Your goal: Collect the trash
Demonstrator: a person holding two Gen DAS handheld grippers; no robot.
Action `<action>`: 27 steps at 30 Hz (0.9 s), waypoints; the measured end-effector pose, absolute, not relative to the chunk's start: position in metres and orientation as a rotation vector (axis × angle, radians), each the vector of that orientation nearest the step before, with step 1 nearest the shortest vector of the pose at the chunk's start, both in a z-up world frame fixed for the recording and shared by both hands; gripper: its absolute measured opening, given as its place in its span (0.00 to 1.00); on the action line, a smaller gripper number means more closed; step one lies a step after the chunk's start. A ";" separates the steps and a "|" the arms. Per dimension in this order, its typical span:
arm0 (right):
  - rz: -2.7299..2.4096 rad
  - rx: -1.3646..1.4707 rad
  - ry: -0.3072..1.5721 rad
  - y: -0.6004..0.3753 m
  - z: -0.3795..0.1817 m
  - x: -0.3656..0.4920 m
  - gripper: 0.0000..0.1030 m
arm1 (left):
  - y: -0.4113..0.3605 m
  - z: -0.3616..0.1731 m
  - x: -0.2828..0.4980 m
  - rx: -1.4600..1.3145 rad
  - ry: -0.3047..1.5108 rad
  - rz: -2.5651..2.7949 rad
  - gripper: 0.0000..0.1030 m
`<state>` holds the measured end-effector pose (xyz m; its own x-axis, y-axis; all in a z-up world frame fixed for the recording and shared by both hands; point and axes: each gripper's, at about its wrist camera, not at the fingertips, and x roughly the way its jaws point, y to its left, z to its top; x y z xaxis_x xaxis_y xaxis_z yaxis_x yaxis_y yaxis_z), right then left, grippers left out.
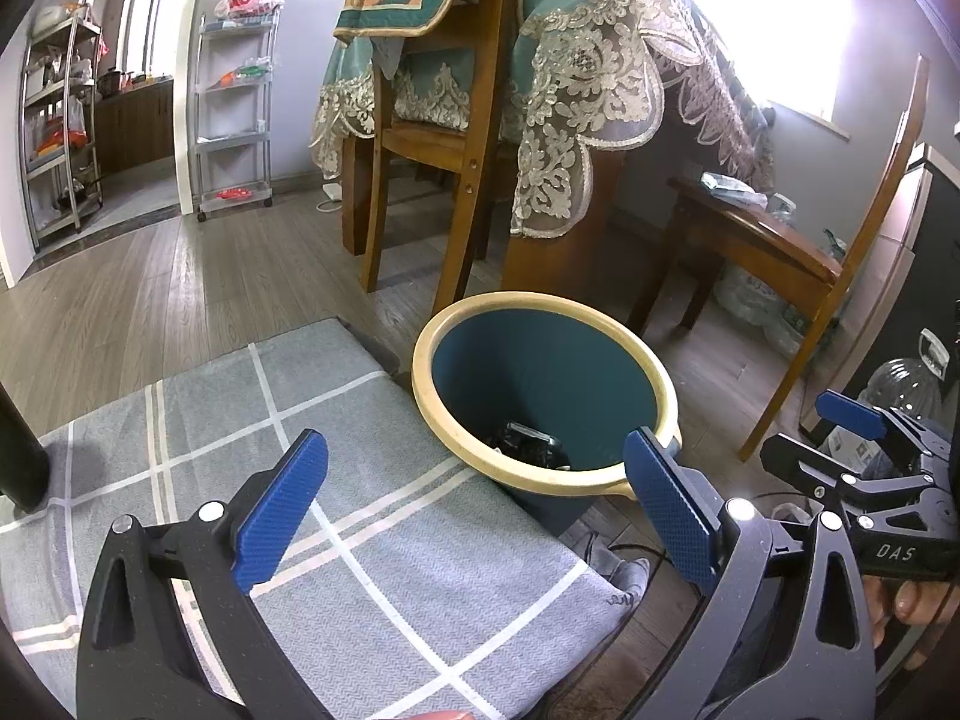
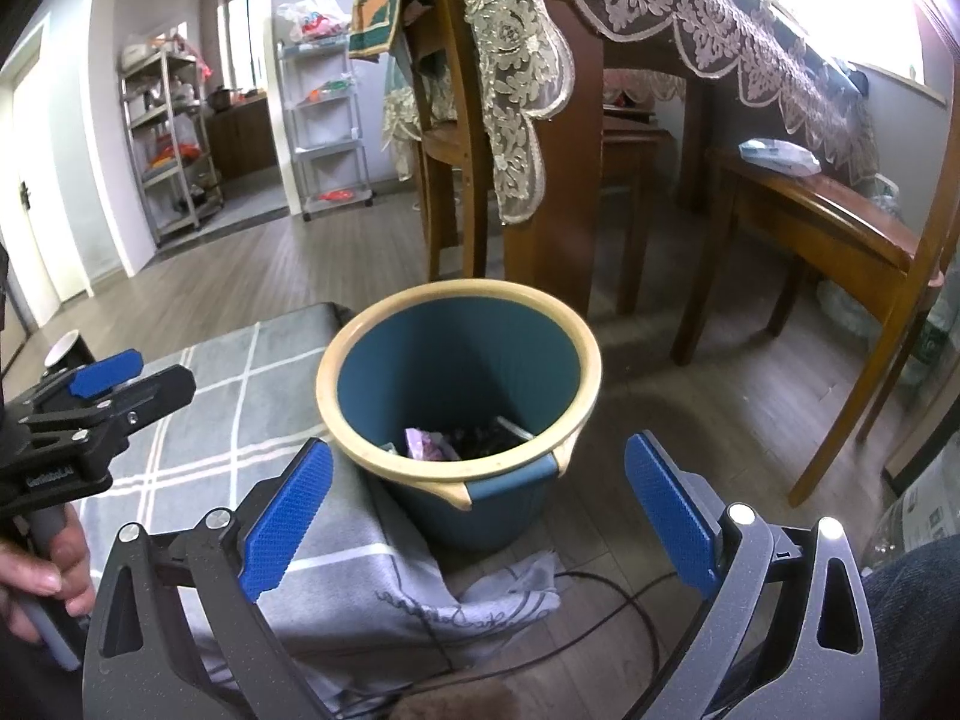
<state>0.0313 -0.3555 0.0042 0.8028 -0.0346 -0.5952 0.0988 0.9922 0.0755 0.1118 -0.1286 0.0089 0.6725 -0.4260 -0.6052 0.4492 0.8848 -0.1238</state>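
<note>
Both the left gripper (image 1: 474, 510) and right gripper (image 2: 477, 516) gape empty at lower frame; the centre bin (image 2: 459, 396) holds scraps, perhaps wrappers.

Both grippers, the left gripper (image 1: 474, 510) and the right gripper (image 2: 480, 516), have black frames, textured blue pads and silver screws. White "DAS" lettering marks the right one. Bare-skinned fingers (image 2: 45, 564) wrap a grey handle.

Open mouth of the bin (image 2: 459, 372) lay unobstructed from above, trash (image 2: 429, 443) only at its bottom. The grey checked cloth surface (image 1: 336, 480) pressed against its left side. Behind it stood a table leg (image 2: 555, 180) and chair legs (image 1: 456, 240); bare floor (image 2: 690, 420) lay to its right.
</note>
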 end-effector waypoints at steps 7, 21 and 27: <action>-0.071 0.108 0.637 -0.355 0.003 0.031 0.95 | -0.128 0.007 0.113 0.034 0.674 -0.488 0.94; -0.070 0.110 0.639 -0.354 0.001 0.030 0.95 | -0.126 0.006 0.114 0.026 0.674 -0.489 0.94; -0.071 0.110 0.640 -0.354 0.002 0.030 0.95 | -0.126 0.006 0.114 0.029 0.676 -0.481 0.94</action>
